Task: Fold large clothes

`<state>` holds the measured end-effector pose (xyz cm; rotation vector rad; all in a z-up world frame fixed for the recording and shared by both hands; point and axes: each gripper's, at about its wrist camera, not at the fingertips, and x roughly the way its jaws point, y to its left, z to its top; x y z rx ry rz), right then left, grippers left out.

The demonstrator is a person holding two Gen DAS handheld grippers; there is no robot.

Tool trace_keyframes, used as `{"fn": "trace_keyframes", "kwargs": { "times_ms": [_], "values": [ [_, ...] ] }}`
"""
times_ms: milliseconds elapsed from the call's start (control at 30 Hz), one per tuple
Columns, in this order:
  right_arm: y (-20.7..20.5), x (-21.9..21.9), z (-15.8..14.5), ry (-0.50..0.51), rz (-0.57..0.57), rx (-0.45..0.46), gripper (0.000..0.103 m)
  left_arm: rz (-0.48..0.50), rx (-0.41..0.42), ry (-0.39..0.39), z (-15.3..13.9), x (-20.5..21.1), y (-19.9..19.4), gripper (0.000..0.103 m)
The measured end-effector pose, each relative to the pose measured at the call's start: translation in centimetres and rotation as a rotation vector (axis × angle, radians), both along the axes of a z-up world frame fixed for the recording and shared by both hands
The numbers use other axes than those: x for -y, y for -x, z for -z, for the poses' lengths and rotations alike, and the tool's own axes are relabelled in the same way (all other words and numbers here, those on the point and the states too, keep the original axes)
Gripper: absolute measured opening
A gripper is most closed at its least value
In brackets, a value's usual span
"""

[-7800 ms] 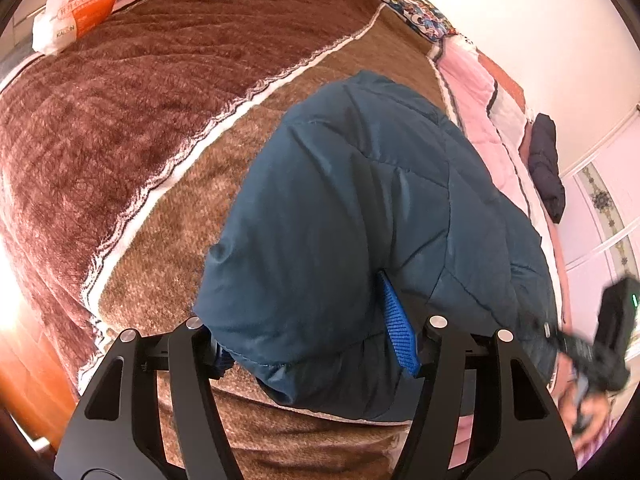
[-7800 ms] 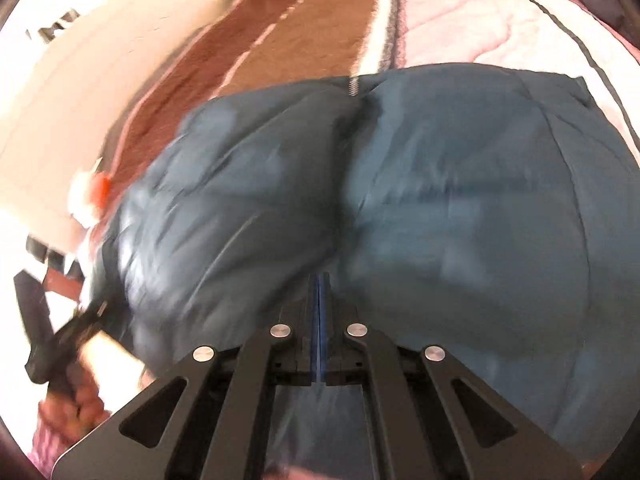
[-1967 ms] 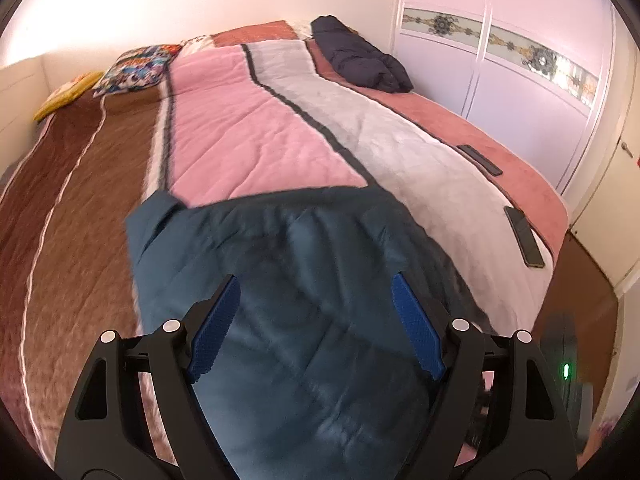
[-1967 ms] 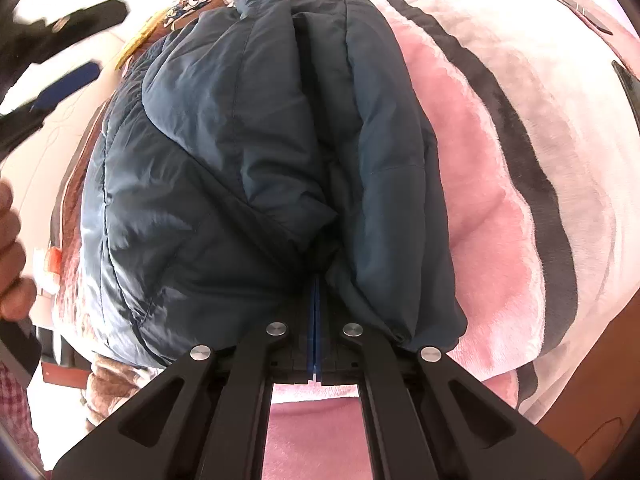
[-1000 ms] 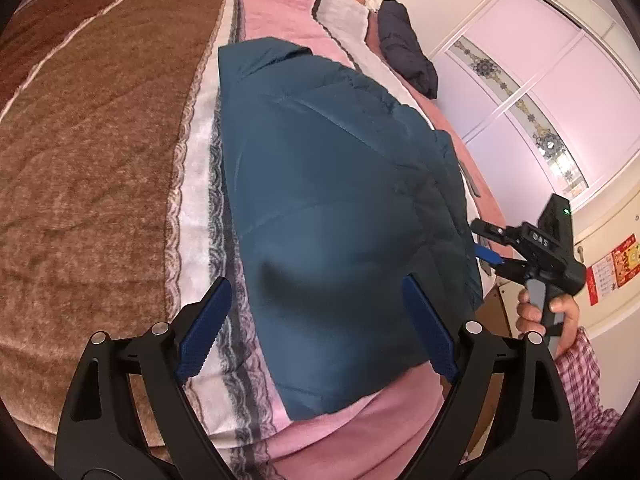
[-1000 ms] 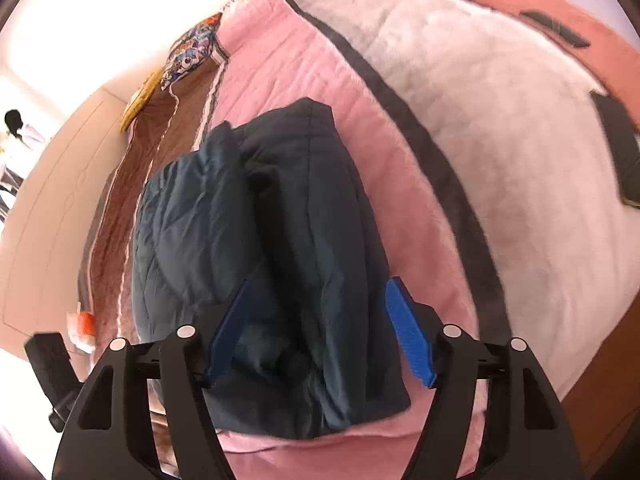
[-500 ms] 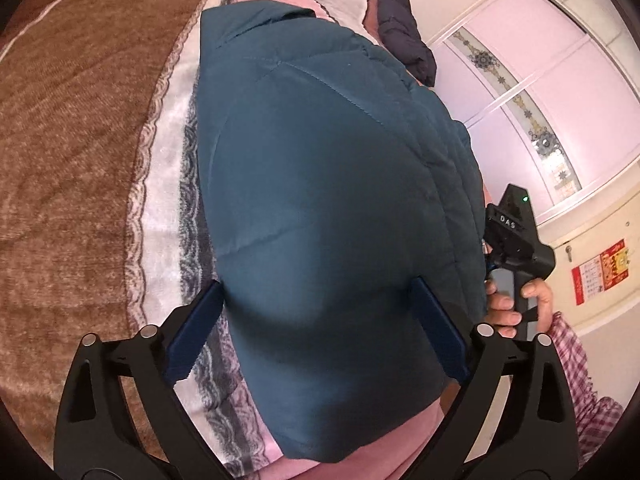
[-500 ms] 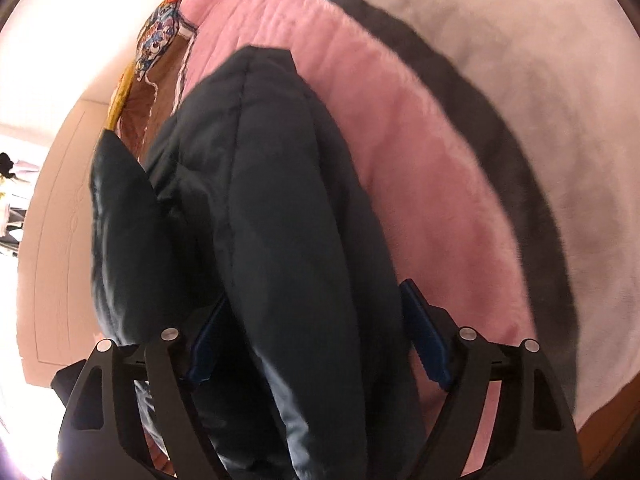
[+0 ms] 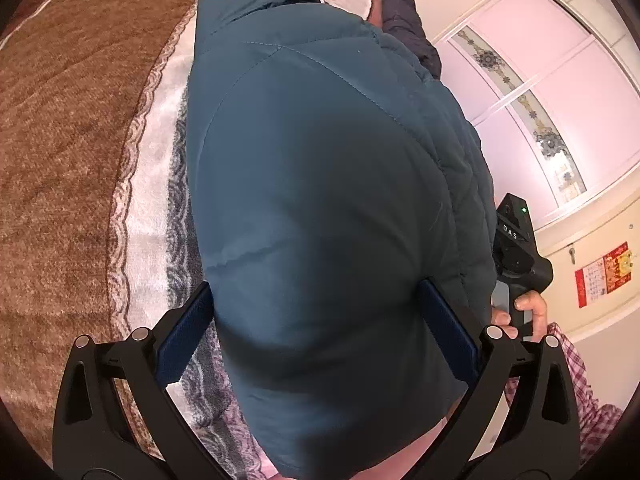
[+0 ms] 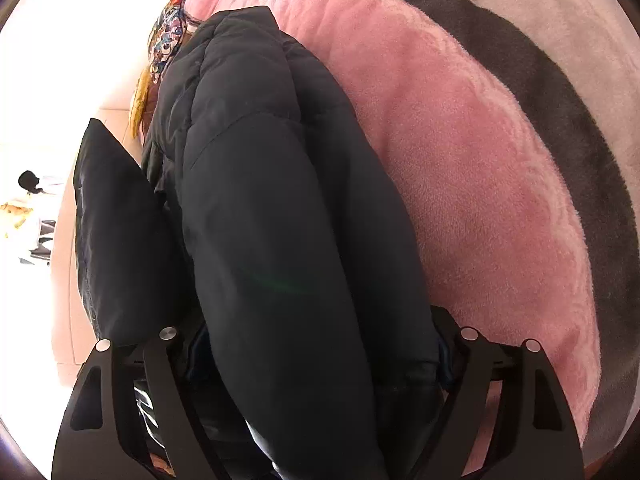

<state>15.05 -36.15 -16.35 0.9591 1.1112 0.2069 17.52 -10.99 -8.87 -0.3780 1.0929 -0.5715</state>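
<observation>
A bed (image 9: 72,152) is covered by a plush blanket (image 10: 460,168) striped in brown, white, pink and grey. A folded teal padded jacket (image 9: 320,208) is laid directly on the blanket, over the pink and white stripes, with the brown stripe to its left in the left wrist view. Beyond the jacket, a dark folded garment (image 9: 404,20) is seen on the bed, and a patterned cushion (image 10: 168,36) lies near the jacket's far end.

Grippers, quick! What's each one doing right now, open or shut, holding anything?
Left gripper: open wide, fingers on either side of the folded teal jacket, not clamped.
Right gripper: open wide, jacket bulk between its fingers, not clamped.
</observation>
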Motion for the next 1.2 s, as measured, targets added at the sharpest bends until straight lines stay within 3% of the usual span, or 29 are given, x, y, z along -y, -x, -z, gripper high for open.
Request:
{"fn": "trace_keyframes", "kwargs": {
  "times_ms": [300,533,633,700,900,1200],
  "values": [
    [2.1,-0.1,0.4,-0.001,0.016,0.013,0.076,-0.026,0.002,-0.025,-0.3,1.0,-0.7,0.099],
    [2.1,0.0,0.1,-0.017,0.029,0.022,0.068,-0.022,0.020,-0.033,-0.2,0.3,-0.5,0.099],
    [2.2,-0.2,-0.1,-0.028,0.024,0.031,0.059,-0.006,0.052,-0.035,-0.4,0.2,-0.3,0.094],
    [2.4,-0.2,-0.2,-0.038,0.015,0.044,0.053,0.001,0.090,-0.036,-0.9,0.2,0.0,0.085],
    [3.2,-0.5,-1.2,-0.031,0.010,0.102,0.035,0.018,0.216,-0.095,-2.9,-0.2,0.3,0.067],
    [1.3,-5.5,-4.5,0.076,-0.069,0.186,0.027,-0.086,0.287,-0.156,-5.6,-6.1,-2.0,0.061]
  ]
}}
